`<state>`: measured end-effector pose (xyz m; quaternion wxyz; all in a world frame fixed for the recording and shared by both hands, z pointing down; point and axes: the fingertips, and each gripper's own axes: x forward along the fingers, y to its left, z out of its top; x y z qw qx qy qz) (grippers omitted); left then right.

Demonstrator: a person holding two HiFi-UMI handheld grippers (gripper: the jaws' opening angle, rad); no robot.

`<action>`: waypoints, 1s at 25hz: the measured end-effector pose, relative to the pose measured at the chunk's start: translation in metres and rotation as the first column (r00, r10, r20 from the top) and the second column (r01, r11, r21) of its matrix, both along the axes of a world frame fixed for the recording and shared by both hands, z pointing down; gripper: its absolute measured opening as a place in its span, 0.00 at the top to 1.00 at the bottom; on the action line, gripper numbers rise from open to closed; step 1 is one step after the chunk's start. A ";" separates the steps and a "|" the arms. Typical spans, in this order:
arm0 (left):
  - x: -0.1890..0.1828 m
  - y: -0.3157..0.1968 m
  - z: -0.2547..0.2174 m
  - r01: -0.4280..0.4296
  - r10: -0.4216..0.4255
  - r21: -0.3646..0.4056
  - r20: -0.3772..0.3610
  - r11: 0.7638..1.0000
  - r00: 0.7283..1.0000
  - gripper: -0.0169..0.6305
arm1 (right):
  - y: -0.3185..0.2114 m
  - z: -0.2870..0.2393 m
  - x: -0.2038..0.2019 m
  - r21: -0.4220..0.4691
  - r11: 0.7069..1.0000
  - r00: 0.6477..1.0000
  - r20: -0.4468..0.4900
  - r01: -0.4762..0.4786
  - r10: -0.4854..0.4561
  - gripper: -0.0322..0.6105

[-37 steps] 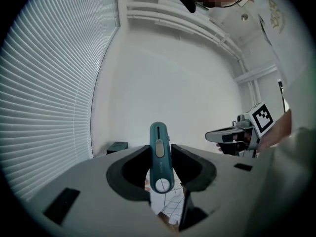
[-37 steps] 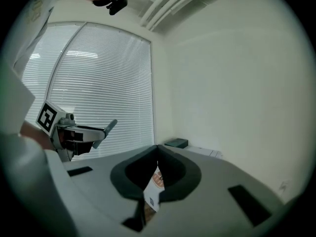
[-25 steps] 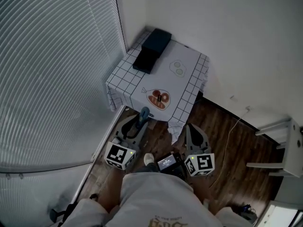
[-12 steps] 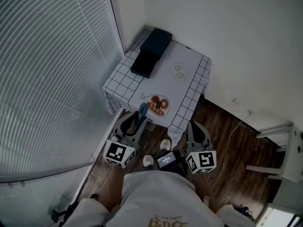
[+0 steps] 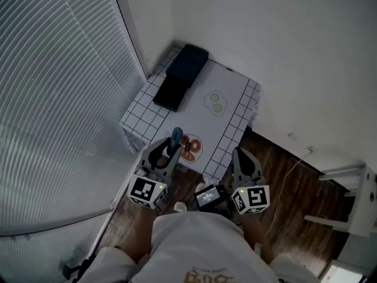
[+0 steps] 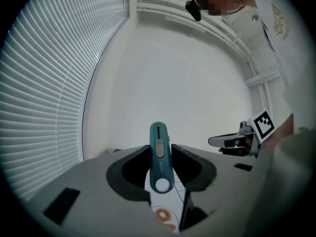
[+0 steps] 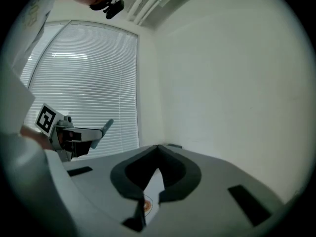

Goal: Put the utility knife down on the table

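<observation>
— Where's the knife (image 6: 159, 135)?

— Clamped in the left gripper (image 5: 168, 148), not lying on the desk (image 5: 231, 90). Both jaws press its teal sides.

— Which way does it point?

— Its long axis runs along the jaws. One end sticks out past the fingertips, away from the person and towards the desk. In the left gripper view it stands upright, slider face to the camera, round end low between the jaws.

— And against the desk?

— From the head view it shows over the near edge, just beside a reddish print (image 5: 189, 148) on the cloth. A dark case (image 5: 179, 78) lies at the far corner, well apart.

— The right gripper (image 7: 158, 148)?

— Jaws together at the tips, nothing between them. It is held near the desk's near edge, to the right of the left one.
</observation>
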<state>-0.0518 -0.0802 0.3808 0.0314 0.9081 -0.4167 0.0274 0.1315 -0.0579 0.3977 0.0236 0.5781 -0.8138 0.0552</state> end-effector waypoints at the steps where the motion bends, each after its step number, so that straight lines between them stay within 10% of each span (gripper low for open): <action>1: 0.003 -0.003 0.000 0.003 -0.003 0.000 0.001 1.000 1.000 0.75 | -0.004 0.000 0.004 0.001 1.000 1.000 0.002 0.002 -0.002 0.94; 25: 0.008 -0.056 0.013 -0.030 0.032 -0.034 0.067 0.999 0.997 0.75 | -0.047 0.015 0.010 -0.030 1.000 1.000 -0.006 0.004 -0.004 0.94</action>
